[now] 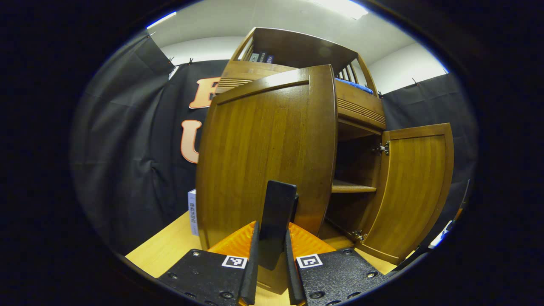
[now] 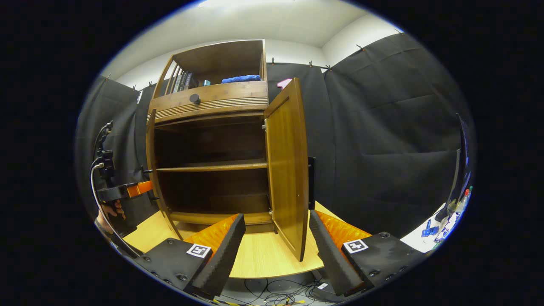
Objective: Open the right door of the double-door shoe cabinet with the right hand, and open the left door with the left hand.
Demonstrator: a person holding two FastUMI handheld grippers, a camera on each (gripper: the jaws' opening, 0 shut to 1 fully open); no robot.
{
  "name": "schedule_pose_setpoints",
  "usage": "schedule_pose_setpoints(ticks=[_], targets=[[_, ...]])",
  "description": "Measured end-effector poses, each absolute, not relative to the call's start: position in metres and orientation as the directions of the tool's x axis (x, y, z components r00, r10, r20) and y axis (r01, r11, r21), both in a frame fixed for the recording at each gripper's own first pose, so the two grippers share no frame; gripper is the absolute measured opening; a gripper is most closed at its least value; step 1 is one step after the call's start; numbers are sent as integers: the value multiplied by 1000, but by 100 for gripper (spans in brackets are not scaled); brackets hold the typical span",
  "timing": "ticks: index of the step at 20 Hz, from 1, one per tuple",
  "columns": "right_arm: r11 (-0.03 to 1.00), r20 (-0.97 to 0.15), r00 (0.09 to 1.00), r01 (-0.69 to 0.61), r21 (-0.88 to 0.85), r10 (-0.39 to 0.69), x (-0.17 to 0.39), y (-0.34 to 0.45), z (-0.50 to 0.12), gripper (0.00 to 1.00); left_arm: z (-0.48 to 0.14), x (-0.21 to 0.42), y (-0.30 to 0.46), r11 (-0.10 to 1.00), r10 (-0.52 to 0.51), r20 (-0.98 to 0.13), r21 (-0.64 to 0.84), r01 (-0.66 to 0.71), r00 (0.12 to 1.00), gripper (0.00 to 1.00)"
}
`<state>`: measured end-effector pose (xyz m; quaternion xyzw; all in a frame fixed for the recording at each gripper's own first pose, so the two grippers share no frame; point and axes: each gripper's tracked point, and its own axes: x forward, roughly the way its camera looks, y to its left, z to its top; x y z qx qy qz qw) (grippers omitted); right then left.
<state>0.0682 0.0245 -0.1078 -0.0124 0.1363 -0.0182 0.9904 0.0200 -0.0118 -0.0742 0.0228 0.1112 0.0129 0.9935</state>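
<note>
The left claw [image 1: 272,250] is pinched on the black handle [image 1: 277,212] of the cabinet's left door [image 1: 263,157]; both fingers [image 1: 251,263] press against the handle's sides, low on the door's outer face. That door is swung out from the shoe cabinet [image 1: 361,110], its panel turned broadly toward the left gripper view. Past its free edge the cabinet's inside is exposed, with a shelf [image 1: 352,187] halfway up, and farther on the right door [image 1: 414,187] stands open on its hinges [image 1: 382,148]. A white box [image 1: 193,212] stands just beside the cabinet on the wooden surface [image 1: 157,250].

In the right gripper view the right claw [image 2: 276,250] is spread wide, its fingers [image 2: 221,255] apart and holding nothing. The right door [image 2: 289,170] stands open between them and just ahead of the tips, seen nearly edge-on, with its black handle [image 2: 311,176] showing behind its outer face. The shoe cabinet [image 2: 208,102] is open, its middle shelf [image 2: 212,166] bare; a drawer with a dark knob [image 2: 195,98] sits above the opening. On the cabinet's top compartment lie books [image 2: 180,81] and a blue cloth [image 2: 241,78]. The left door [image 2: 149,157] shows edge-on at the cabinet's far side, and beside it the other claw [image 2: 142,187] with a person's hand [image 2: 111,210]. Cables [image 2: 276,293] lie on the floor below the surface [image 2: 263,255].
</note>
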Motion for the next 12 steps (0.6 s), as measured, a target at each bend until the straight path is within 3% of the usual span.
schedule_pose_setpoints(ticks=[3, 4, 5, 6, 8, 9, 12], targets=[[1000, -268, 963, -8, -19, 3, 79, 38, -109, 98, -61, 1, 14, 994, 75, -209, 93, -56, 975, 26], [1000, -269, 963, -24, -16, 19, 82, 43, -109, 89, -57, -5, 23, 992, 88, -205, 106, -68, 975, 26], [999, -270, 962, -40, -15, 34, 87, 48, -110, 100, -54, -9, 32, 990, 104, -199, 118, -81, 974, 25], [998, -268, 962, -54, -15, 48, 91, 52, -110, 94, -51, -12, 37, 987, 121, -191, 129, -97, 974, 24], [996, -266, 961, -83, -12, 77, 97, 61, -111, 98, -44, -22, 61, 983, 146, -168, 136, -123, 975, 24], [995, -268, 959, -97, -9, 91, 99, 66, -112, 89, -39, -25, 71, 982, 154, -161, 134, -133, 975, 24], [991, -277, 953, -130, -3, 124, 102, 76, -116, 98, -25, -31, 108, 968, 216, -135, 159, -194, 967, 19]])
